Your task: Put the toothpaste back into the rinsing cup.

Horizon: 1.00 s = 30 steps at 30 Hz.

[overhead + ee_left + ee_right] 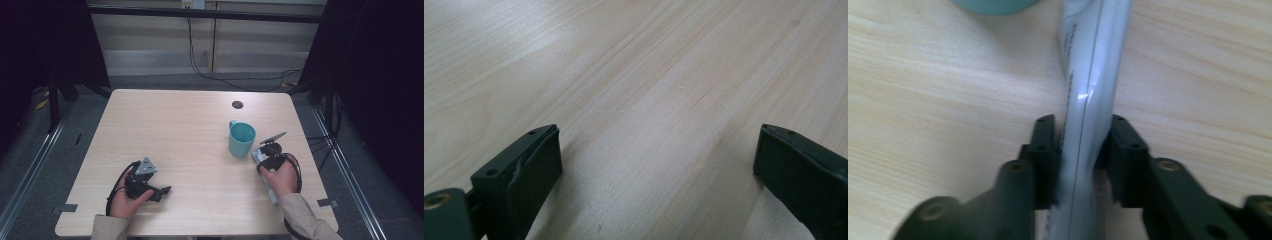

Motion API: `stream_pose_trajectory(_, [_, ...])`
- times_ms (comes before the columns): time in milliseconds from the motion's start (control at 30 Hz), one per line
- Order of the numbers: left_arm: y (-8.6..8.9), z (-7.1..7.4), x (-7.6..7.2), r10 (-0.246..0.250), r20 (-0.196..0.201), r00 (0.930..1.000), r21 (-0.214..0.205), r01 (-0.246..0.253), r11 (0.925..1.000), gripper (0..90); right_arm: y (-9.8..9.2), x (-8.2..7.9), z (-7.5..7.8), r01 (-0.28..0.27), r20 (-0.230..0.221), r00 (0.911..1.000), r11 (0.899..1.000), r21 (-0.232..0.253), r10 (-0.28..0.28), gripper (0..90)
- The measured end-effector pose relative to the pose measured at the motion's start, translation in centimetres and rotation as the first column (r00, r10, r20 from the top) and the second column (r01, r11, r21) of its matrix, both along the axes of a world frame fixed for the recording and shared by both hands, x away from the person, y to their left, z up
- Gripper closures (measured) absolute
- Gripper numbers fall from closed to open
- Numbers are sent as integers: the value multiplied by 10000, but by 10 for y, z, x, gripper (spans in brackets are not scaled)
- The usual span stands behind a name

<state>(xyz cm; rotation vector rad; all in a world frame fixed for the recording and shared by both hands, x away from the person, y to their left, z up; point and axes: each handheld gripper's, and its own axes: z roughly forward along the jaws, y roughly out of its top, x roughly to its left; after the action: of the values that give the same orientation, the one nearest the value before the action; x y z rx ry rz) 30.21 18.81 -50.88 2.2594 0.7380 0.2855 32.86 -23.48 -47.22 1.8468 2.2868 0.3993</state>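
Near the bench's [165,115] right edge, right gripper [1079,150] clamps a white tube [1088,90] beside the teal mug [242,139]; left gripper [659,165] fingers gape wide, empty, over bare wood.

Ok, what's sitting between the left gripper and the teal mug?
Nothing: in the high view only bare table separates the left gripper from the teal mug.

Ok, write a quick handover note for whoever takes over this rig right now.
Right tool: shut on a silvery white packet, beside the teal mug near the right edge of the table.
Left tool: open, nothing between its jaws, resting over bare wood at the near left.
Done: packet gripped.
Left: judging by the layout, the packet probably goes to or into the mug; the mug looks empty so far.
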Motion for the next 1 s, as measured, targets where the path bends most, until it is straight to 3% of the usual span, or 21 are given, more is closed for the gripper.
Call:
stream_pose_trajectory(67, [0, 0, 0, 5, 5, 10000, 5, -5, 10000, 51, -1, -1, 0, -22, 96, 10000, 10000, -66, 23, 745])
stream_pose_trajectory(233, [0, 0, 0, 8, 2, 10000, 1, -8, 10000, 51, -13, -6, 1, 68, 325, 9994, 9967, 808, -94, 761])
stream_pose_trajectory(367, [0, 0, 0, 6, 4, 10000, 2, -6, 10000, 52, -27, -13, 4, 279, 854, 9955, 9869, 1592, -419, 763])
stream_pose_trajectory(467, [0, 0, 0, 8, 5, 10000, 1, -8, 10000, 51, -33, -17, 7, 238, 1139, 9925, 9834, 1797, -448, 764])
stream_pose_trajectory(767, [0, 0, 0, 47, 39, 10000, 17, -47, 10000, 53, -42, -23, 25, -148, 2147, 9758, 9674, 2529, -412, 764])
stream_pose_trajectory(1000, [0, 0, 0, 38, 24, 10000, 4, -38, 10000, 53, -43, -25, 36, -456, 2879, 9567, 9559, 2900, -418, 763])
